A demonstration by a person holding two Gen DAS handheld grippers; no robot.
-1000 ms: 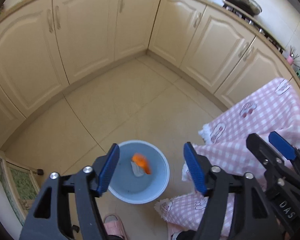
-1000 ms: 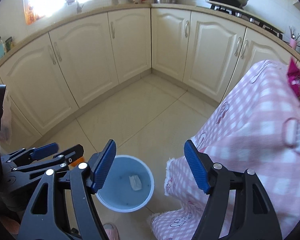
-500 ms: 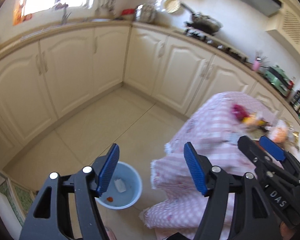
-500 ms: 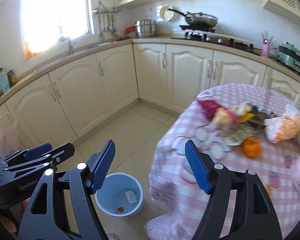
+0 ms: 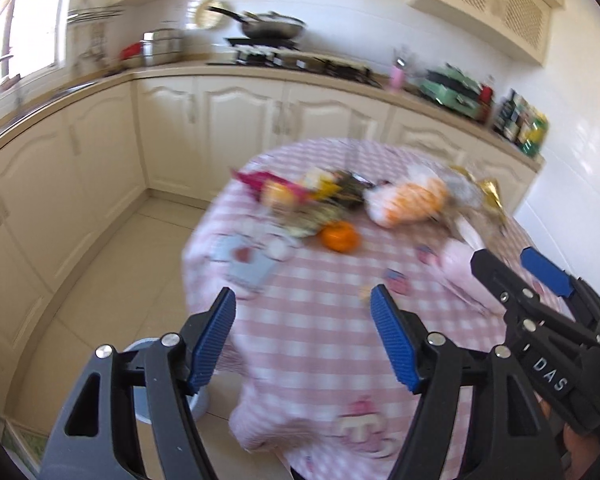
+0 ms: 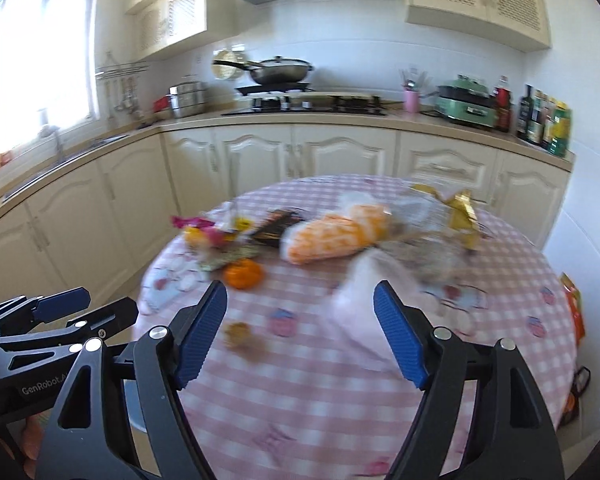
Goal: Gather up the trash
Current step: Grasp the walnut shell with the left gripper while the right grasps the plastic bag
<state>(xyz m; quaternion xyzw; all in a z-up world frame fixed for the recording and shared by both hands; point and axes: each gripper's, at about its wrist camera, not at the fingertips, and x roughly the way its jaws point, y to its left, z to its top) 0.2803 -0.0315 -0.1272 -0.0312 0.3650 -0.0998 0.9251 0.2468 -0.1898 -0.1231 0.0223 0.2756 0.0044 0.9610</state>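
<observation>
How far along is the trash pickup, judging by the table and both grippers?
Early on. Done: cannot tell, since the bin shows only its rim here. In hand: nothing. The left gripper is open and empty; the right gripper is opening with nothing between its fingers. Left: wrappers, a plastic bag, gold foil and a crumb lie on the table.

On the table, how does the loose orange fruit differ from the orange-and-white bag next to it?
The orange fruit is small, round and plain orange; the orange-and-white bag is much larger, elongated and patterned. The fruit sits alone nearer the table's left edge, beside the wrapper pile; the bag lies across the middle, its far end against crumpled clear plastic. Both rest on the pink checked tablecloth, untouched by either gripper.
</observation>
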